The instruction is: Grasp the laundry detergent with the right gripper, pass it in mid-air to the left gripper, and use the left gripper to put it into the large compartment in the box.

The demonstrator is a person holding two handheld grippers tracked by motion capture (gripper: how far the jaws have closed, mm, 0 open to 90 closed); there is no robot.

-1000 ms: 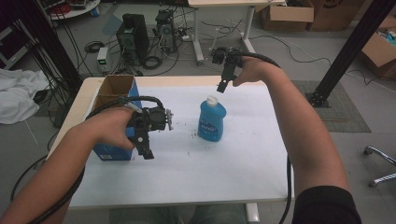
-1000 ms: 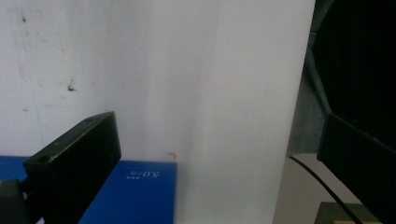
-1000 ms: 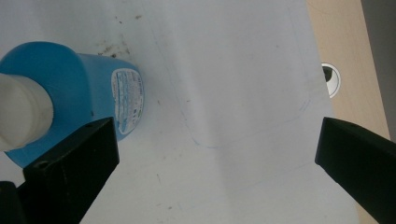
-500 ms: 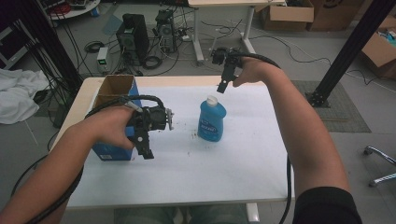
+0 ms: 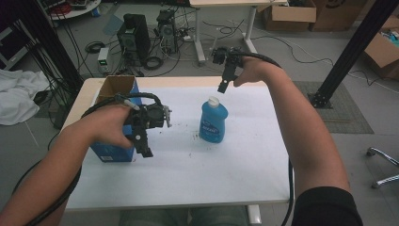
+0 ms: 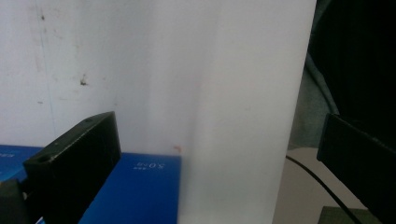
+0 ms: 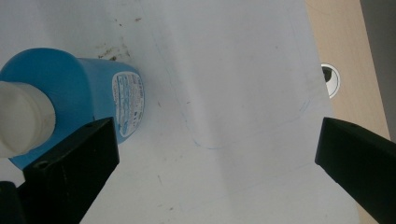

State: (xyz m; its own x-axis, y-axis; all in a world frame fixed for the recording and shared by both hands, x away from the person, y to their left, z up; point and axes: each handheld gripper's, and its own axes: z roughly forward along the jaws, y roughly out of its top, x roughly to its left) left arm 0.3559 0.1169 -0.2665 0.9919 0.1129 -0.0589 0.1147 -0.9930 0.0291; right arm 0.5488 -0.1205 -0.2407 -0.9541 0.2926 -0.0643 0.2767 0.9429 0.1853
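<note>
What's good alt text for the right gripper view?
Looking down past two wide-open black jaws of the right claw, an upright blue bottle with a white cap stands on the white table, beside the left jaw, not between the jaws.

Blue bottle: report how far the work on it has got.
Done: little that shows. The blue bottle stands upright on the white table, white cap on, untouched. In hand: the right gripper hangs above the cap, jaws wide open, with the bottle off to one side of them in the right gripper view. The left gripper, also open, waits by the blue box. Left: lining up, lowering, closing on the bottle.
</note>
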